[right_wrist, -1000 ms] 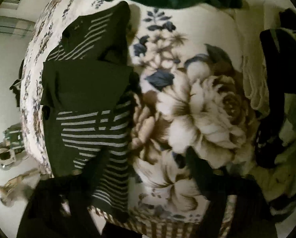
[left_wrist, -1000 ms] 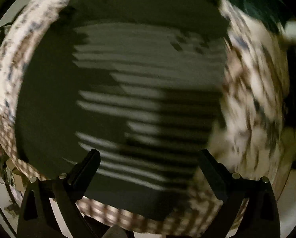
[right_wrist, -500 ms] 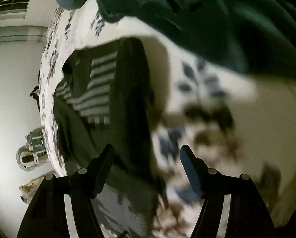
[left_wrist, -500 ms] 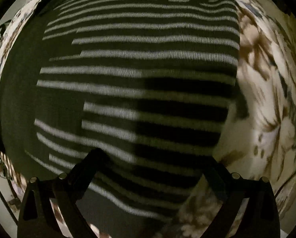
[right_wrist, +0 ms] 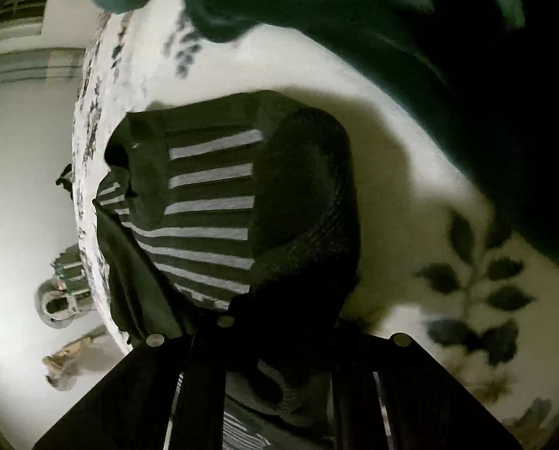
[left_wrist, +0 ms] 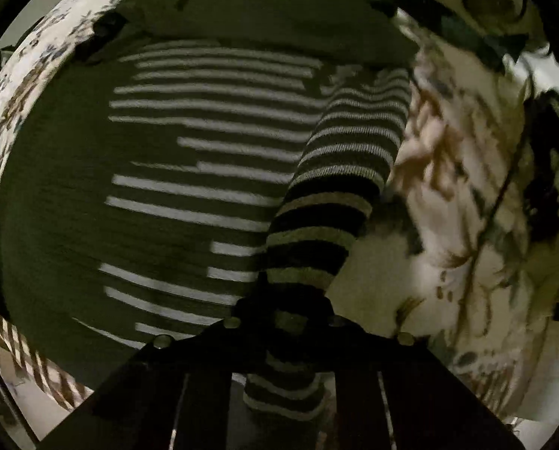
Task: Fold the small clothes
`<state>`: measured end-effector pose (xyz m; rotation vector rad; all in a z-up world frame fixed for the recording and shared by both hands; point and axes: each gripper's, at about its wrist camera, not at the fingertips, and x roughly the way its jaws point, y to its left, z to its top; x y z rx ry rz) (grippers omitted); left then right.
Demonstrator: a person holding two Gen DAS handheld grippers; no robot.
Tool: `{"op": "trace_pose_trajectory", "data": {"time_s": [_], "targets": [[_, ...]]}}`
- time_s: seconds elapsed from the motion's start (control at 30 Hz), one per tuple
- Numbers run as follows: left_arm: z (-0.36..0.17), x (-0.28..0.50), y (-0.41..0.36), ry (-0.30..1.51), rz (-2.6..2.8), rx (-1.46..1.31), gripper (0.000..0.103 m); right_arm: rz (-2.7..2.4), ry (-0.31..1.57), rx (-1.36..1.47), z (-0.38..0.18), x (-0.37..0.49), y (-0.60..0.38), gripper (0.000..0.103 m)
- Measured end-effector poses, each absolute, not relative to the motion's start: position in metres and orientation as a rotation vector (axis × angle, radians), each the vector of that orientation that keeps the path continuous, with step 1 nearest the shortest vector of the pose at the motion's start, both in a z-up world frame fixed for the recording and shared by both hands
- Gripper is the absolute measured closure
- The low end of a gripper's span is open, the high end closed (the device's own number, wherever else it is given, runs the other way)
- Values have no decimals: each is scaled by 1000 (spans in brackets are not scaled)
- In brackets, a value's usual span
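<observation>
A dark green sweater with pale stripes lies spread on a floral bedspread. My left gripper is shut on the sweater's striped right edge, which rises in a fold from the bed into the jaws. In the right wrist view the sweater lies by the bed's left edge. My right gripper is shut on a dark ribbed part of the sweater, bunched up into the jaws. The fingertips of both grippers are hidden by cloth.
A dark teal garment lies heaped at the far side of the bed, also in the left wrist view. More dark clothes lie at the right. The bed edge drops to a pale floor with small objects.
Both grippers were open above the sweater; both have now closed on it, the left on the striped right edge, the right on the dark ribbed part, and cloth is lifted into each.
</observation>
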<state>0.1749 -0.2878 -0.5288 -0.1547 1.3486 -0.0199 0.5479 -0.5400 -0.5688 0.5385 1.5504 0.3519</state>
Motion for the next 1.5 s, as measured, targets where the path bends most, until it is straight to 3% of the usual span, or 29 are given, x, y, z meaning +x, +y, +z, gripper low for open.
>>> {"op": "trace_pose_trajectory", "data": {"time_s": [0.3, 0.47, 0.77, 0.83, 0.87, 0.93, 0.97, 1.0, 1.07, 1.2, 1.37, 1.5], "targets": [[-453, 157, -171, 1252, -6, -410, 93, 334, 1505, 408, -463, 543, -440, 91], [-460, 163, -81, 1257, 30, -622, 93, 314, 1519, 295, -431, 556, -325, 92], [-541, 157, 53, 1278, 37, -995, 93, 256, 1581, 1, -483, 582, -72, 92], [-559, 152, 76, 1275, 35, -1070, 88, 216, 1610, -27, -503, 586, -41, 92], [-564, 149, 84, 1283, 28, -1100, 87, 201, 1637, -4, -511, 589, -32, 86], [-575, 136, 104, 1321, 56, -1125, 79, 214, 1666, 108, -518, 590, -28, 64], [-578, 128, 113, 1320, 60, -1146, 79, 262, 1679, 193, -516, 588, -26, 47], [-578, 119, 120, 1315, 68, -1168, 78, 319, 1687, 256, -515, 586, -27, 41], [-577, 105, 131, 1329, 81, -1183, 73, 391, 1688, 357, -508, 580, -31, 40], [-568, 104, 132, 1344, 55, -1158, 45, 467, 1655, 429, -484, 543, -59, 40], [-565, 130, 113, 1404, -16, -1003, 45, 376, 1565, 257, -474, 456, -119, 40], [-574, 148, 77, 1498, -5, -748, 46, 259, 1656, 235, -513, 362, -174, 40]]}}
